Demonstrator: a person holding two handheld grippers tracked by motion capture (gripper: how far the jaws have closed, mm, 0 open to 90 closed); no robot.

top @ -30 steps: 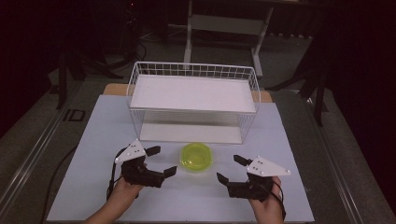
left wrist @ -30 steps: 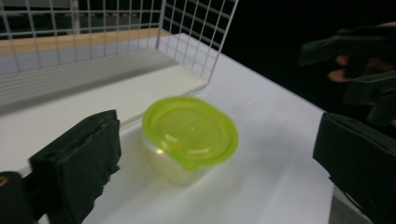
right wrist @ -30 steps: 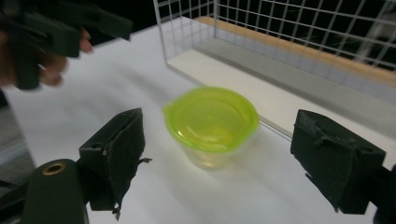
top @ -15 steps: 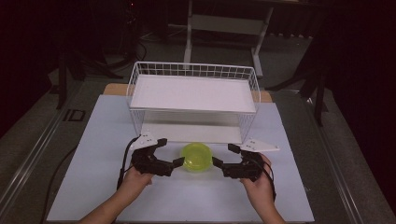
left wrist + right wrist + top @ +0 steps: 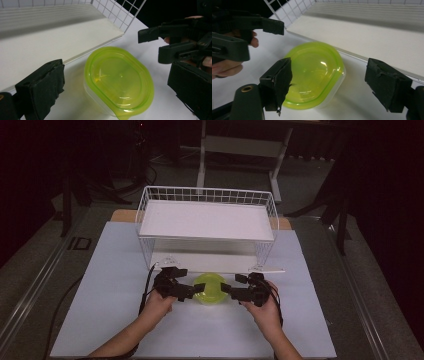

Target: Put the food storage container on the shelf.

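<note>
Left claw (image 5: 120, 82) open astride the green-lidded container (image 5: 118, 81) on the counter (image 5: 150, 32); right claw (image 5: 153, 43) beyond; wire basket (image 5: 120, 11) behind.

Container (image 5: 210, 289) between both grippers, before wire rack (image 5: 207, 222), on table (image 5: 100, 285)

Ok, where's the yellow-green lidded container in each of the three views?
High view: the container sits low and centre, on the white table between the two grippers, just in front of the wire basket.
Left gripper view: centre, lower half.
Right gripper view: centre-left, partly behind the near jaw.
Shared landmark: the wire basket, whose white shelf runs just behind the container.
</note>
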